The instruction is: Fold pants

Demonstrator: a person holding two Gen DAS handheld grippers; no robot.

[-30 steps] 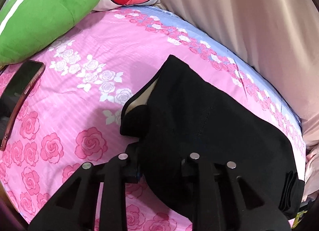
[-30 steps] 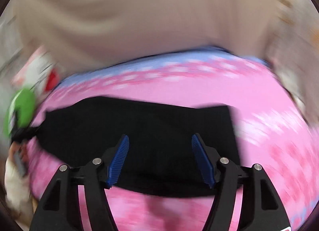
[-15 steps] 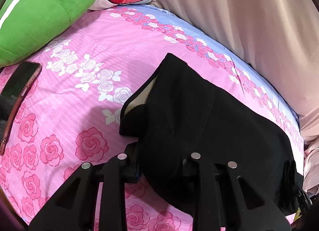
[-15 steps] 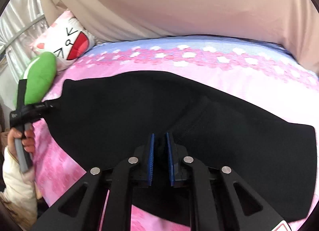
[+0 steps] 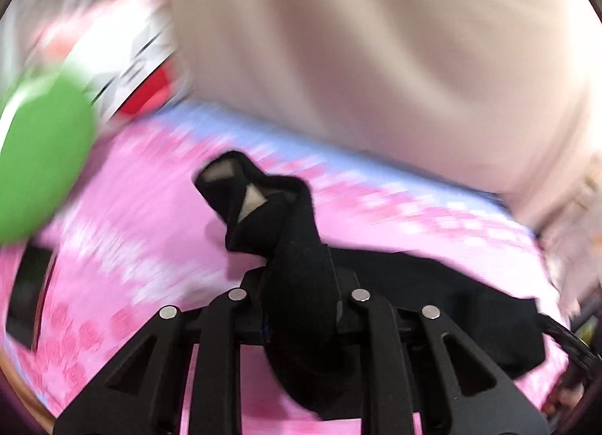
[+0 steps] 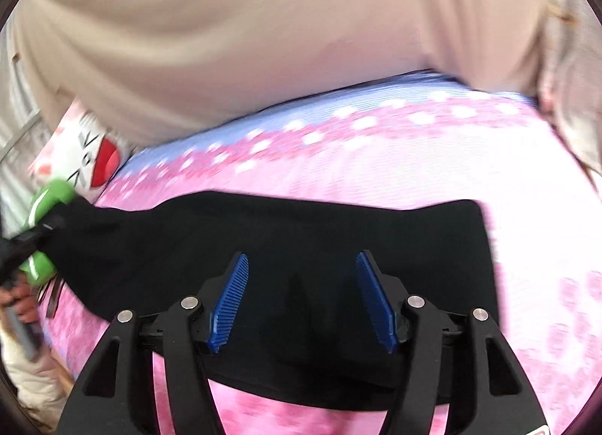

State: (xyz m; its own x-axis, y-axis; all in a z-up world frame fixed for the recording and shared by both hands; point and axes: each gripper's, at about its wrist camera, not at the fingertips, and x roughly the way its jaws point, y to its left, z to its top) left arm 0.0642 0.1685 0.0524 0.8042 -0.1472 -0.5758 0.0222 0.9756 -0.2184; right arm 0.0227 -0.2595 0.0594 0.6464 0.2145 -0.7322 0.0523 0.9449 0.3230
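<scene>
The black pants (image 6: 301, 232) lie in a long strip across the pink floral bedsheet (image 6: 432, 164). My left gripper (image 5: 301, 296) is shut on one end of the pants (image 5: 297, 269) and lifts it, so the cloth bunches up between the fingers with its pale lining showing. The rest of the pants trails off to the right in that view. My right gripper (image 6: 301, 299) is open, with its blue pads (image 6: 229, 303) spread just above the middle of the pants. The left gripper also shows at the left edge of the right wrist view (image 6: 30, 235).
A green pillow (image 5: 37, 172) and a white cartoon-face pillow (image 6: 86, 156) lie at the head of the bed. A beige curtain (image 6: 263, 40) hangs behind the bed. A dark phone (image 5: 30, 284) lies on the sheet at the left.
My right gripper was shut on the pants half a second ago and is now open. My left gripper has lifted and swung its end of the pants, blurring the view.
</scene>
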